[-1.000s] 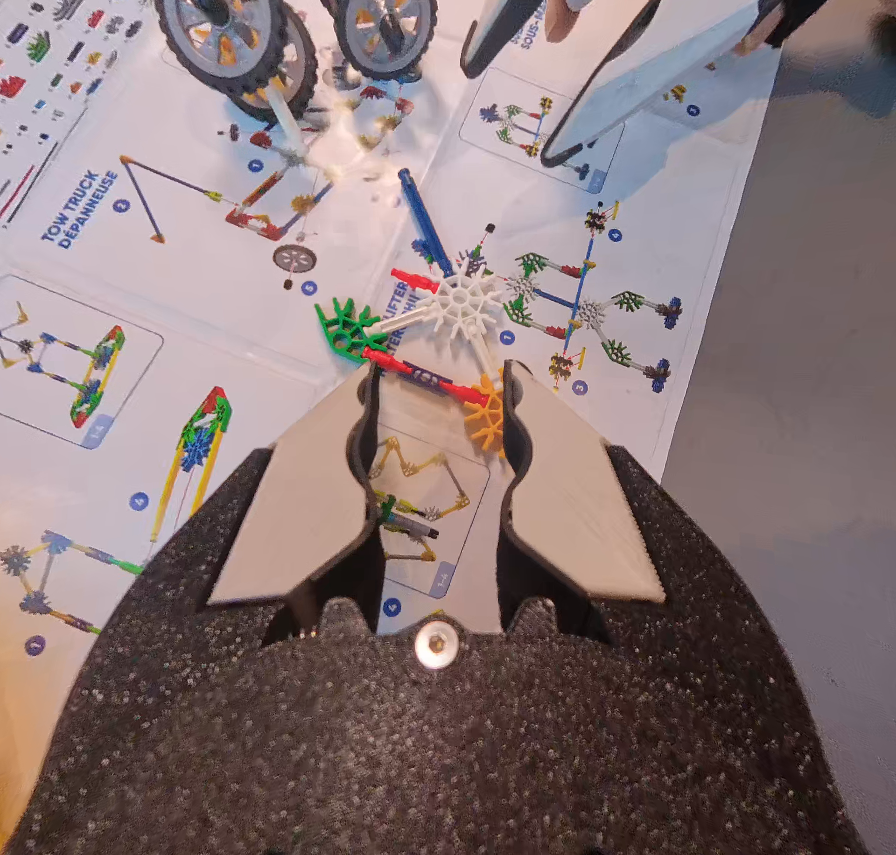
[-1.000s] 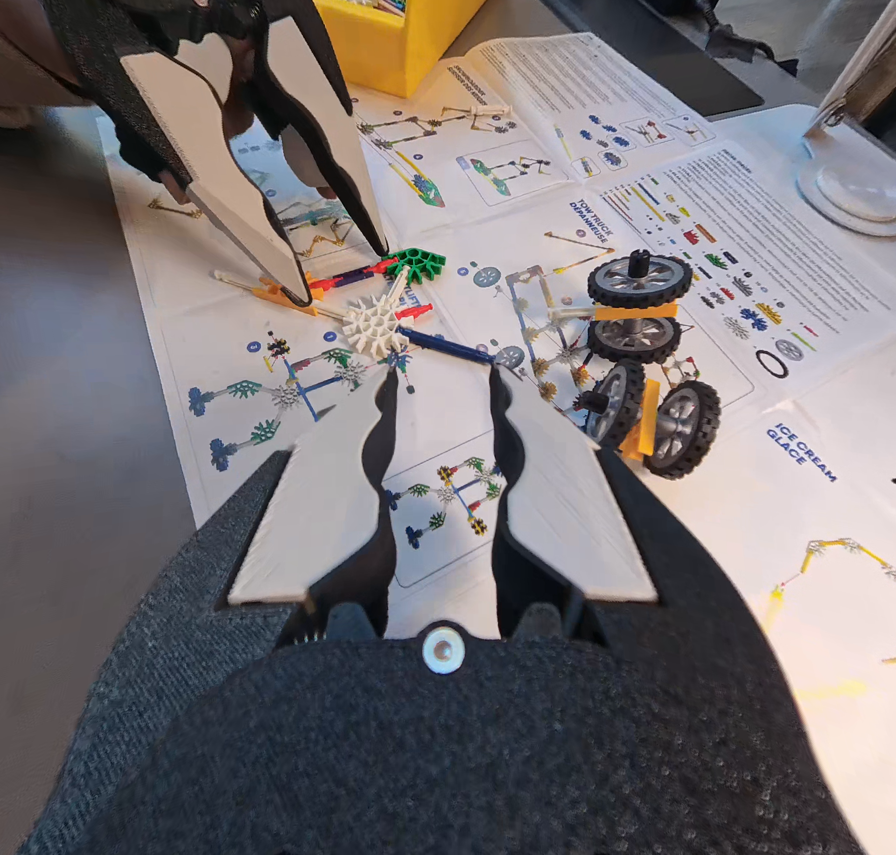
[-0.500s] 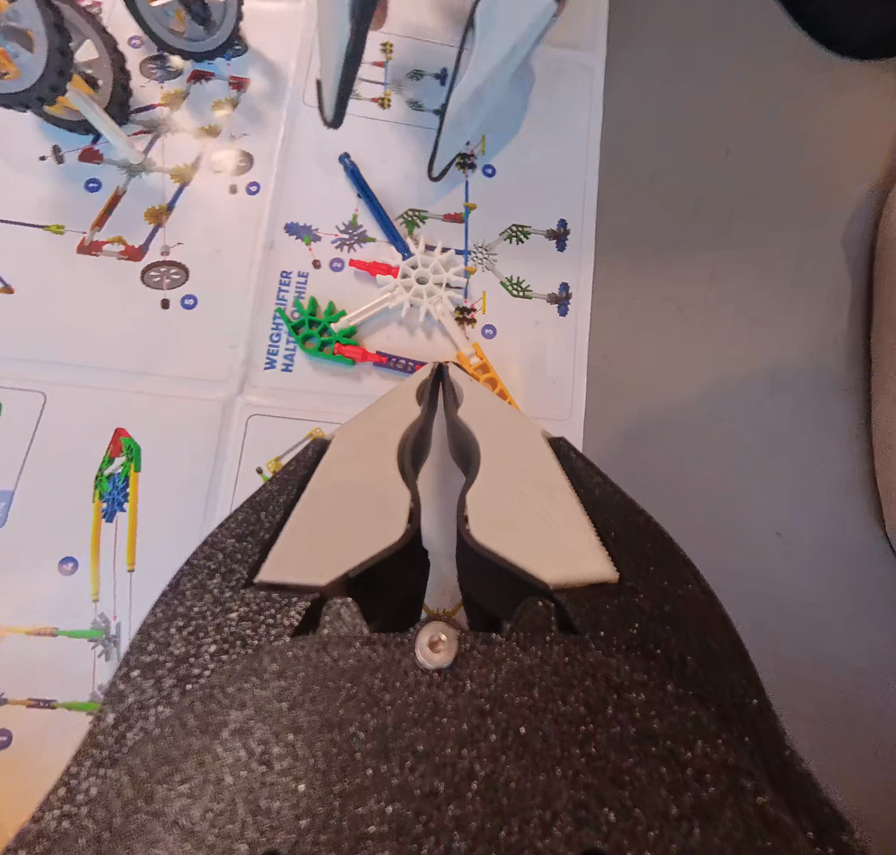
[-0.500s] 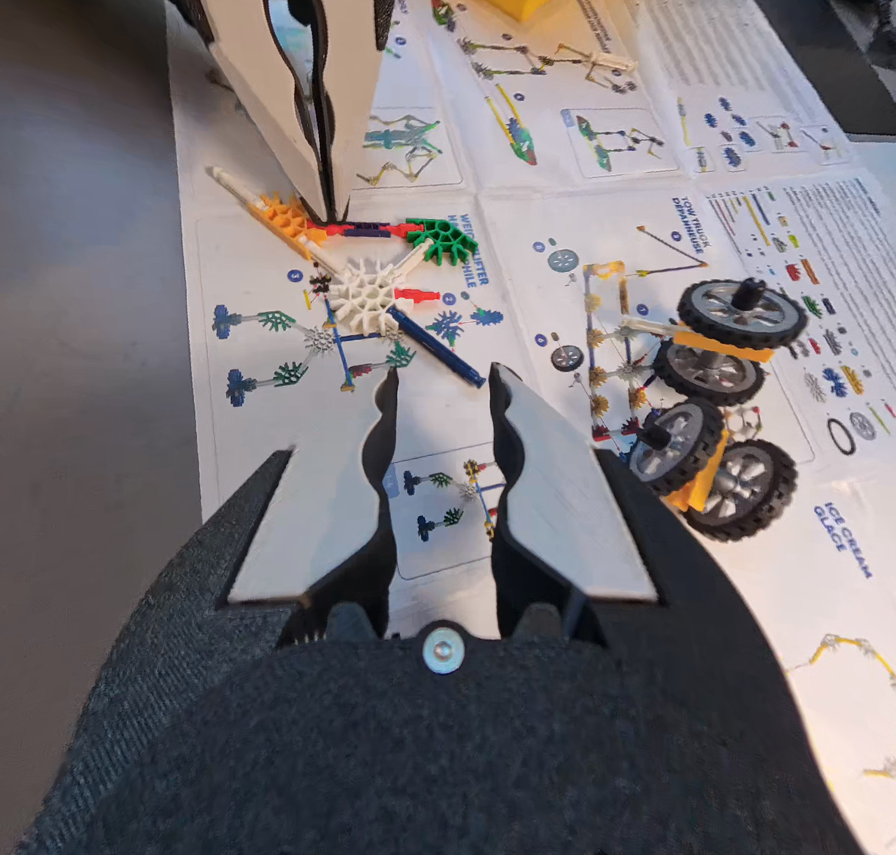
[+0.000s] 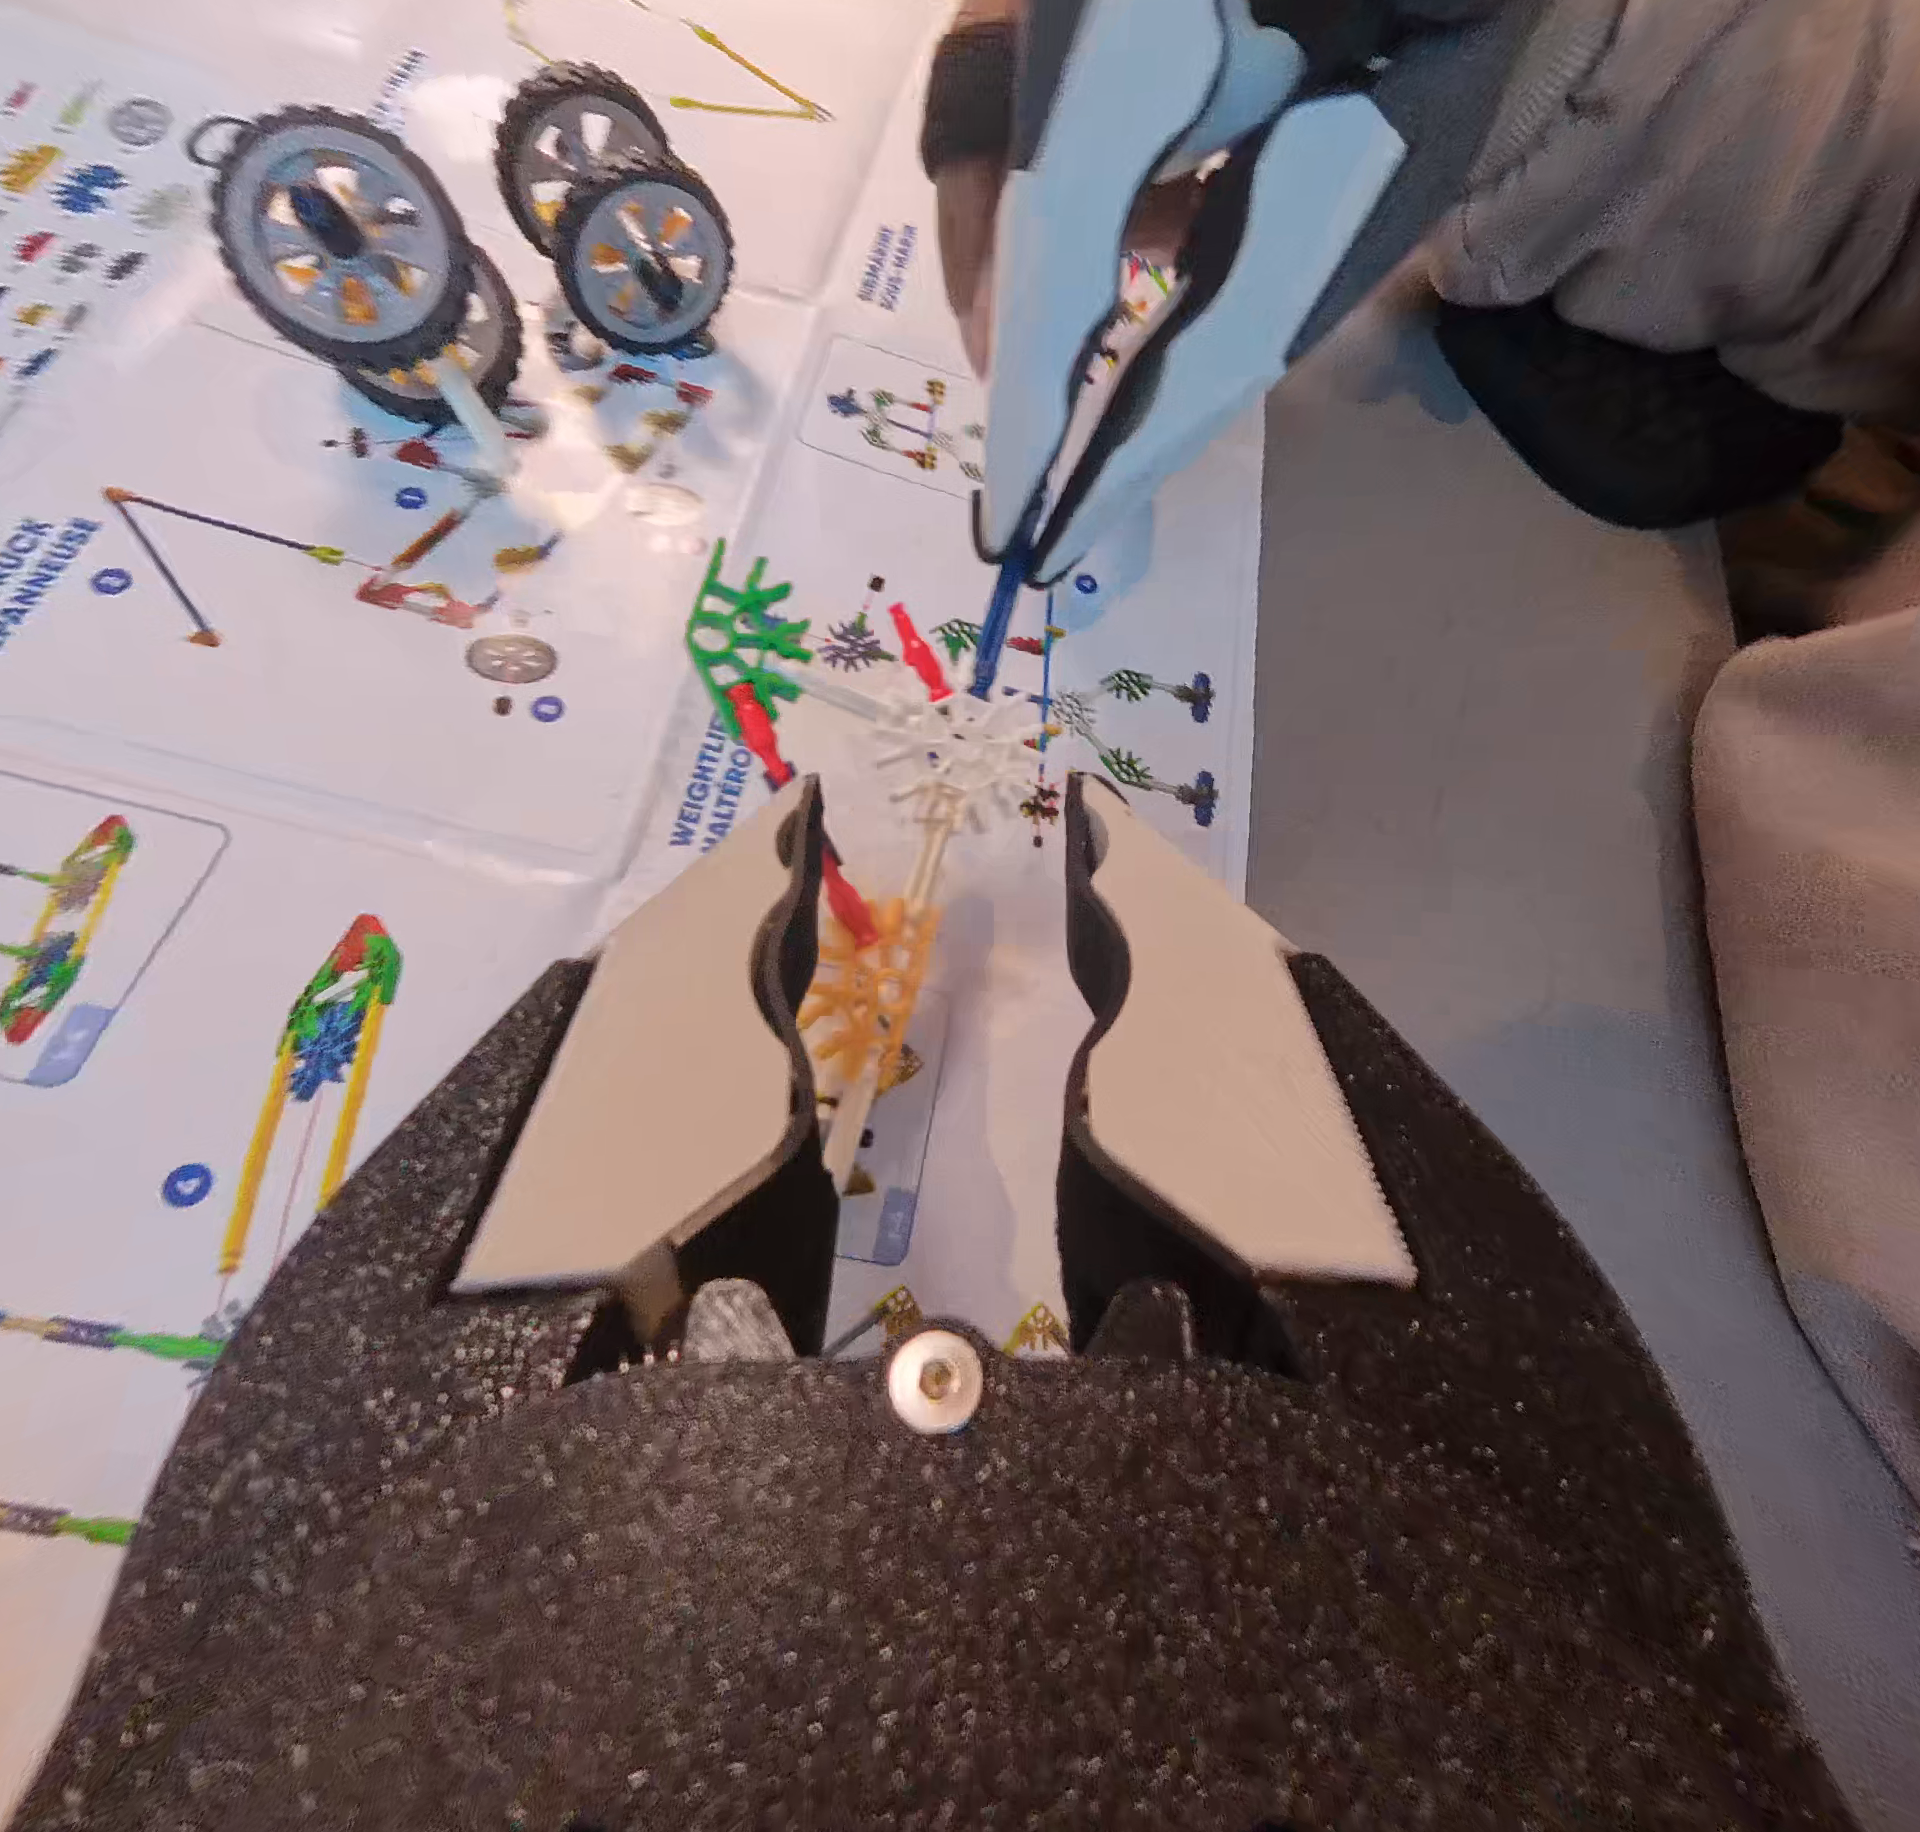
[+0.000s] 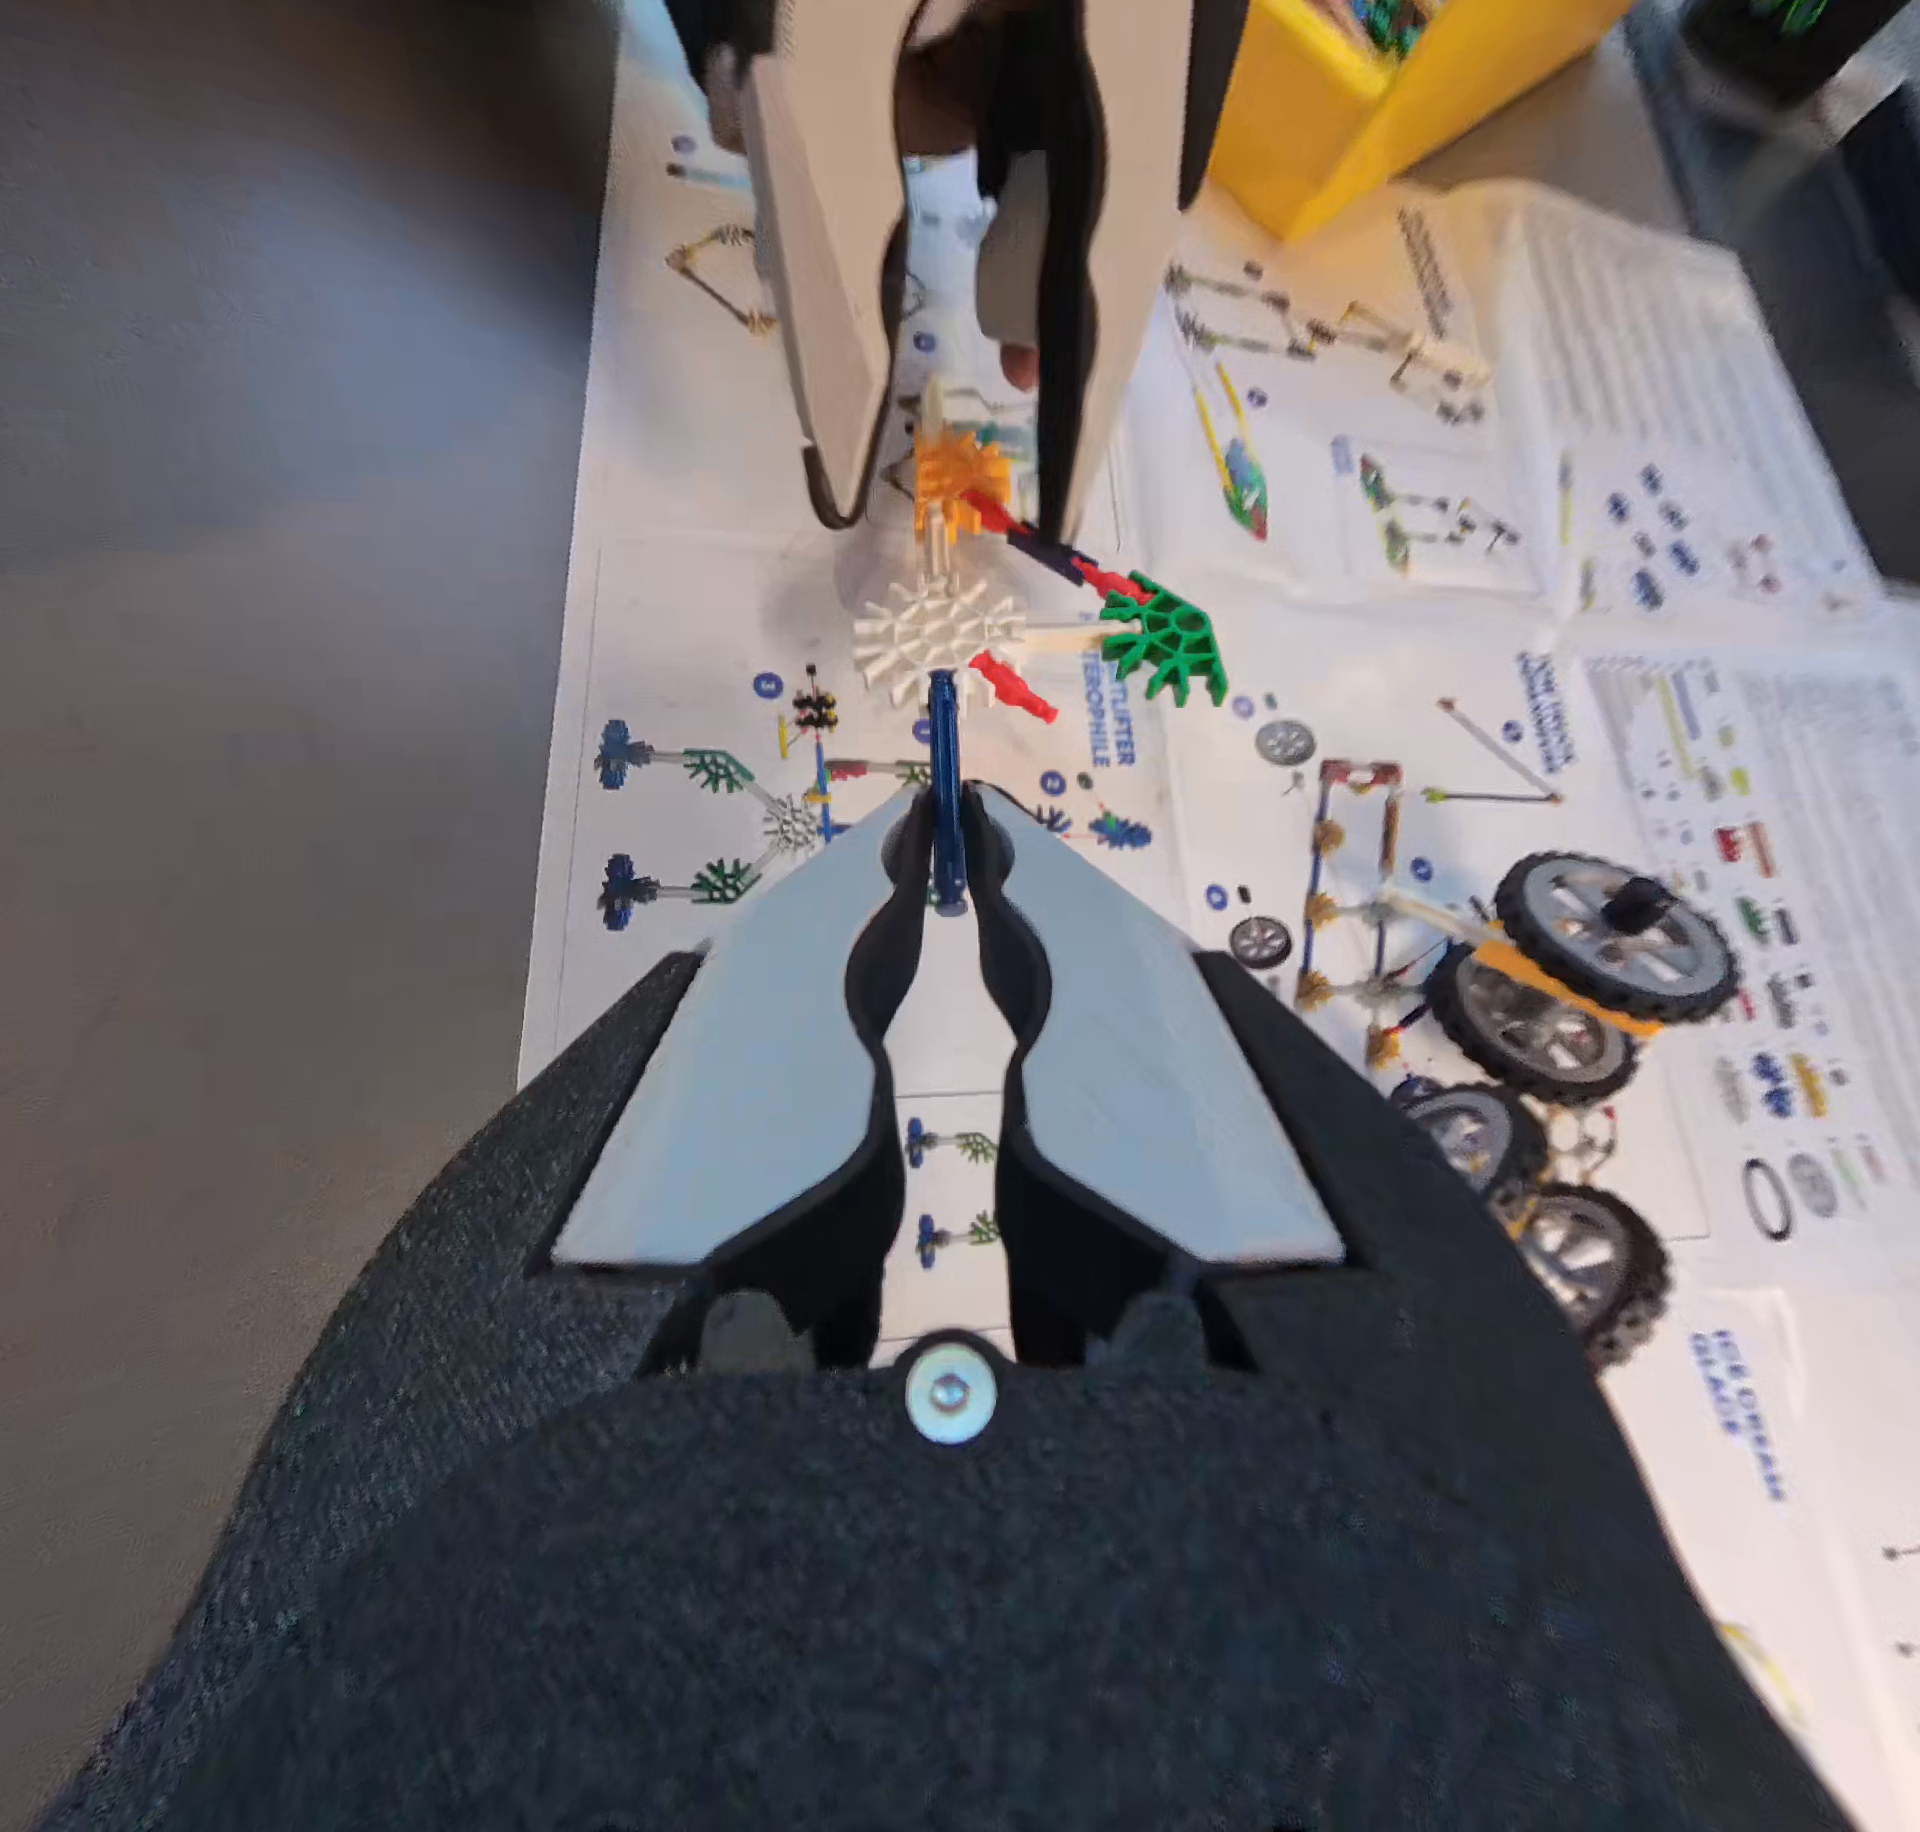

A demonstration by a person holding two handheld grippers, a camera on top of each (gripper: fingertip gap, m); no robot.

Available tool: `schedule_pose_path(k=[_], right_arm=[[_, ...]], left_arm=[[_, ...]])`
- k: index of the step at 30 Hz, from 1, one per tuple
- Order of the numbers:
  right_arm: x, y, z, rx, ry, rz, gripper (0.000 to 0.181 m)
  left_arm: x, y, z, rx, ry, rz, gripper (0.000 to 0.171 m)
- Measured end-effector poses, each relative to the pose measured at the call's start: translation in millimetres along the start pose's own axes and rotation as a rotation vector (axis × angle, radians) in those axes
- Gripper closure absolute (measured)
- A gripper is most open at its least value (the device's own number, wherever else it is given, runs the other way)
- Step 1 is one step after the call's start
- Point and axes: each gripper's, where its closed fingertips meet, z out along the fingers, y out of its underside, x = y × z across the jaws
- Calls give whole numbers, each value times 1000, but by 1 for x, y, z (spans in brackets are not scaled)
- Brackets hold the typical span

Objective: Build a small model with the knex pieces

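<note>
Where the two wrist views overlap, we list the following.

Right gripper (image 6: pixel 943 795): fingers pressed together on the blue rod (image 6: pixel 943 774), which runs straight ahead from the tips into the white hub (image 6: pixel 935 634). In the left wrist view this gripper (image 5: pixel 1023 561) comes in from above with the rod (image 5: pixel 997 629) at its tips.

Left gripper (image 5: pixel 940 795): fingers apart, holding nothing. The orange connector (image 5: pixel 868 982) and the white rod (image 5: pixel 920 878) through it lie between them, close to the left finger (image 5: pixel 665 1044); we cannot tell whether that finger touches the red rod (image 5: pixel 847 899). In the right wrist view this gripper (image 6: pixel 951 515) straddles the orange connector (image 6: pixel 956 483).

Toy assembly: white hub (image 5: pixel 951 743) at the middle; a white rod leads to the green connector (image 5: pixel 743 634); a short red rod (image 5: pixel 914 650) sticks out of the hub beside the blue rod. A red-tipped rod joins the green and orange connectors.

Instruction sheet (image 5: pixel 312 743): a large printed sheet, flat under the assembly.

Wheeled model (image 5: pixel 457 255): four black tyres with grey hubs, well apart from the assembly, also seen in the right wrist view (image 6: pixel 1558 1013).

Yellow bin (image 6: pixel 1392 57): beyond the sheet, with loose pieces inside.

Table (image 6: pixel 260 535): grey, beside the sheet.
</note>
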Motion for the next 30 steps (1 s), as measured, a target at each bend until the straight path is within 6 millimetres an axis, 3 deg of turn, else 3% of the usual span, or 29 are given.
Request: schedule_pose_path(k=[3, 7, 10, 12, 14, 15, 18, 19, 22, 24, 28, 30], right_arm=[[2, -21, -12, 38, 108, -178, 179], [-11, -53, -28, 135, 164, -343, 181], [-21, -70, -38, 215, 150, -364, 181], [-21, -74, -43, 254, 146, -341, 181], [-17, -72, -44, 262, 150, -301, 181], [-12, -70, -45, 266, 166, -263, 181], [-3, -66, -54, 327, 146, -124, 181], [-4, -61, -53, 318, 98, -68, 172], [-24, -48, -43, 266, -80, 76, 159], [-43, -40, -32, 189, -178, 98, 157], [-57, -36, -18, 146, -219, 59, 155], [-56, -33, -18, 136, -221, 65, 155]], left_arm=[[-5, -13, -10, 108, 35, -100, 117], [10, -22, -14, 170, 204, -198, 119], [23, -25, -11, 186, 290, -208, 118], [37, -29, -10, 198, 387, -229, 131], [50, -38, -14, 239, 474, -232, 168], [49, -42, -15, 268, 462, -223, 171], [34, -30, -6, 172, 277, -131, 171], [31, -29, -7, 168, 242, -97, 171], [32, -38, -19, 209, 223, -62, 171], [38, -36, -23, 193, 237, -18, 155], [45, -10, -6, 41, 221, 54, 136], [45, 5, 8, -64, 171, 133, 137]])
